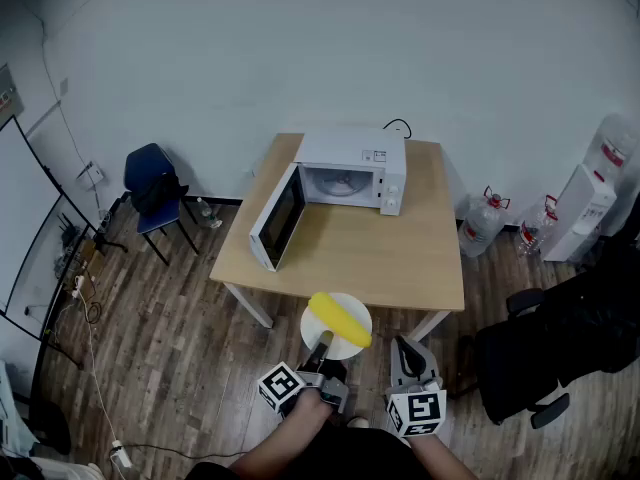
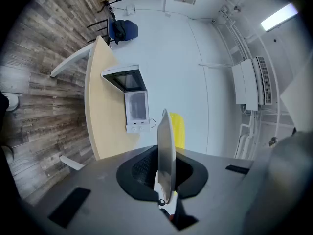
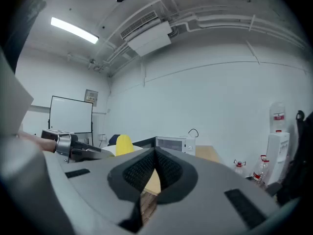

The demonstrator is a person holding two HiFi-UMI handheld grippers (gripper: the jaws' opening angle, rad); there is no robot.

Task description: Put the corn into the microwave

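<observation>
Most of the corn [image 2: 177,129] hides behind the white plate [image 2: 165,151], which shows edge-on in the left gripper view. Only forearms show at the head view's bottom edge. Both grippers point forward at the table [image 1: 400,258], short of its near edge. The left gripper [image 1: 324,342] is clamped on the plate's rim. The right gripper [image 1: 404,349] has its jaws pressed together on nothing. The corn lies on the plate, its long axis running diagonally from upper left to lower right, well apart from the open microwave [image 1: 350,173].

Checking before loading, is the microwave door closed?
No, the microwave has its door swung wide open in the head view.
</observation>
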